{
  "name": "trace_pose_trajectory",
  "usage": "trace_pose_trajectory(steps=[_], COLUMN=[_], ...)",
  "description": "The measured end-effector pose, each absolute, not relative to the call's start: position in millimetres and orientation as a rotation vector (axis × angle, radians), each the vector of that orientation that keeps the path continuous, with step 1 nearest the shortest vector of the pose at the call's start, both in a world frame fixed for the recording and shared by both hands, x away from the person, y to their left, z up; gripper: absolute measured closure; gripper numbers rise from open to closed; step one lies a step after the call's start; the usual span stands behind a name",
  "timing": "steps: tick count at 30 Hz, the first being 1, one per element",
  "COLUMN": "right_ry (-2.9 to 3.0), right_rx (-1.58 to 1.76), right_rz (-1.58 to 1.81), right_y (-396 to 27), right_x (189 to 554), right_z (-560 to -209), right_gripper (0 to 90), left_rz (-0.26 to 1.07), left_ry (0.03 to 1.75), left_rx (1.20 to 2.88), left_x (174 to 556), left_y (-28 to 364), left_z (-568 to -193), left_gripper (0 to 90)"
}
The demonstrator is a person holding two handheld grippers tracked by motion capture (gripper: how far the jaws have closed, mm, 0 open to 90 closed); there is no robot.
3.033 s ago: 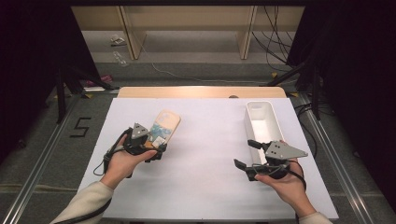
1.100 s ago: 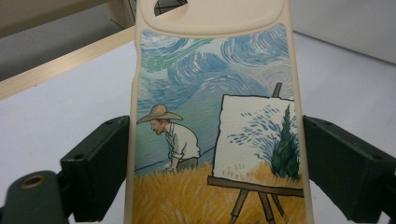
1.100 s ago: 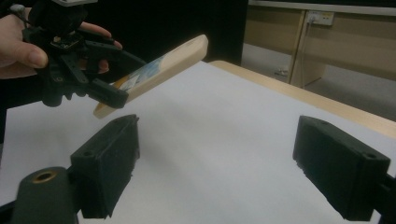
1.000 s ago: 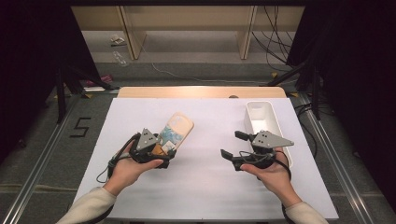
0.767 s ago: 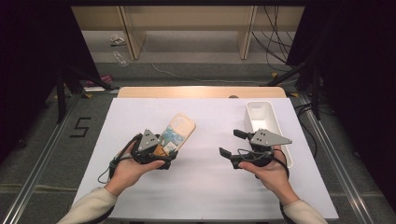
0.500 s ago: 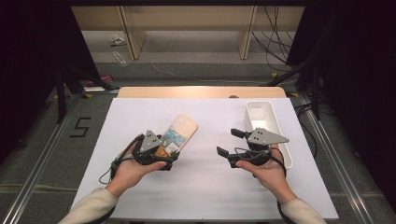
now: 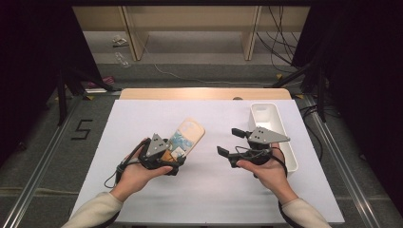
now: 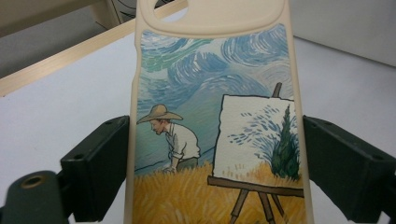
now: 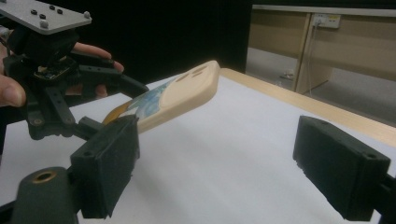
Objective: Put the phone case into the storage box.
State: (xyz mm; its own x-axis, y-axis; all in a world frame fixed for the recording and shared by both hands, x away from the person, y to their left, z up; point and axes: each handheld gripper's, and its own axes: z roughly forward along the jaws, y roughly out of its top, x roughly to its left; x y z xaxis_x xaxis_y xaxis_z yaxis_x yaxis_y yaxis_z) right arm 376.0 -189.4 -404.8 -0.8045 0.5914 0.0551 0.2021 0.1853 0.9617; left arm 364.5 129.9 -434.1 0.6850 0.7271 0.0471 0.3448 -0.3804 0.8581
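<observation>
Inspector: State the condition of your jaws

Operator: My left gripper (image 7: 177,156) is clamped across the width of a cream rubbery phone case with a painted scene of a hatted painter at an easel (image 8: 212,121), one black jaw on each long edge. The case is lifted clear of the white table (image 7: 142,118), its far end tilted up. My right gripper (image 7: 232,142) stands wide and empty, aimed at the case from near by.

Inspector: Risks?

Operator: The hold is on the lower end alone, so the soft case may bow or pivot. If my right jaws close off-centre, I judge it could twist loose. The white plastic tray (image 7: 278,121) beside my right hand could be knocked
</observation>
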Motion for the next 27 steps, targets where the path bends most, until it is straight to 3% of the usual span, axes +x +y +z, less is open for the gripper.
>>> trace_pose_trajectory(steps=[27], right_ry=[2.143], right_rx=[0.813], right_rz=[1.652], right_y=[-170], right_x=[394], right_z=[-404], right_gripper=[15.2], left_rz=[0.488], left_ry=[0.748], left_rx=[2.025], left_x=[352], left_y=[105], left_z=[-439], left_gripper=[11.2])
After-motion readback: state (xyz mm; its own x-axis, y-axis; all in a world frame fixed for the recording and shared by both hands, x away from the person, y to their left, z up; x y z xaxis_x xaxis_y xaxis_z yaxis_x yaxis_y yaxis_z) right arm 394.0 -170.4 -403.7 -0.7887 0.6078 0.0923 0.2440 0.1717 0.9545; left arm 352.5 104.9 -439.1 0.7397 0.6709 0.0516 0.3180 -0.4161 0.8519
